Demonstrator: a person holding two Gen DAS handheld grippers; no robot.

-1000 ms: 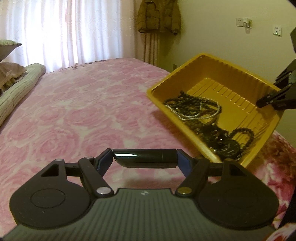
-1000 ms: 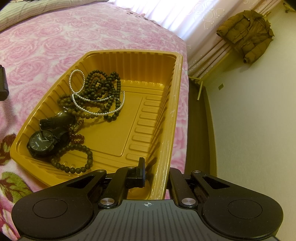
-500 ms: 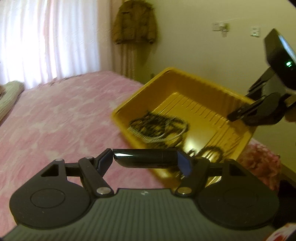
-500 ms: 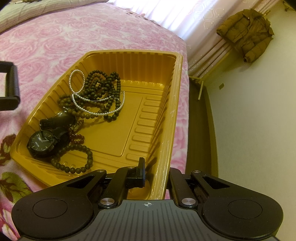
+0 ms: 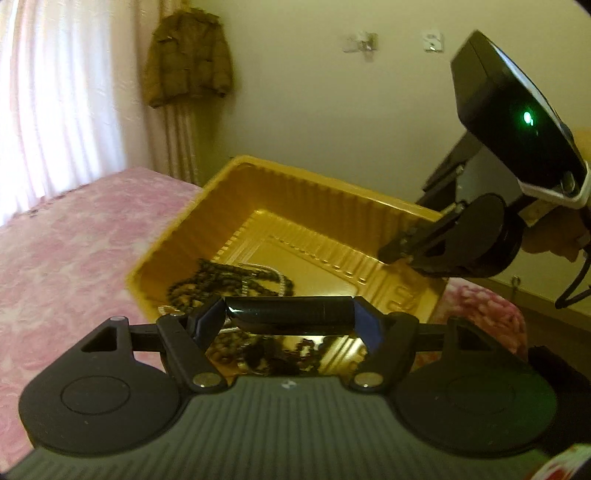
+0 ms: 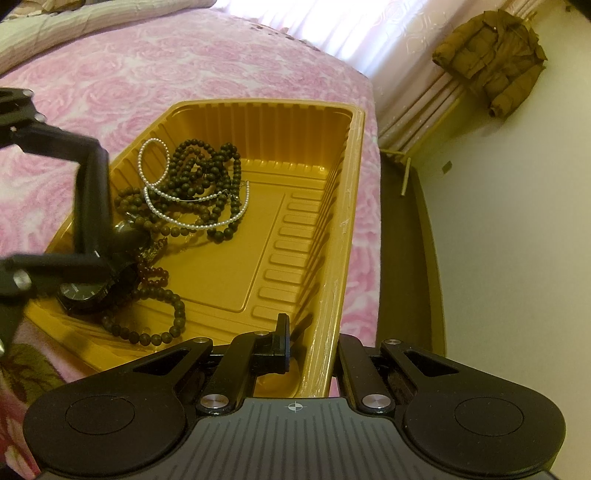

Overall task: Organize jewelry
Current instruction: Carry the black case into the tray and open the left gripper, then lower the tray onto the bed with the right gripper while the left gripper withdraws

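A yellow plastic tray [image 6: 343, 206] rests on the pink bed and holds dark bead necklaces [image 6: 199, 170], a white pearl strand [image 6: 192, 218] and a black watch [image 6: 83, 295]. My left gripper [image 5: 290, 319] is shut on a glossy black cylinder [image 5: 291, 314], held lengthwise between the pads over the tray's near-left part; it also shows in the right wrist view [image 6: 90, 206]. My right gripper [image 6: 312, 343] is shut on the tray's near rim; it shows in the left wrist view [image 5: 397, 251]. The tray [image 5: 306, 221] is tilted up at that side.
A pink rose-patterned bedspread [image 6: 155, 77] surrounds the tray. A striped pillow [image 6: 74, 18] lies at the far edge. A brown jacket [image 6: 491, 62] hangs by the curtains. The bed's dark edge [image 6: 413, 258] and cream floor lie to the right.
My left gripper has carried the black cylinder right and forward, from over the bedspread to above the tray's jewelry. My right gripper has kept its grip on the rim.
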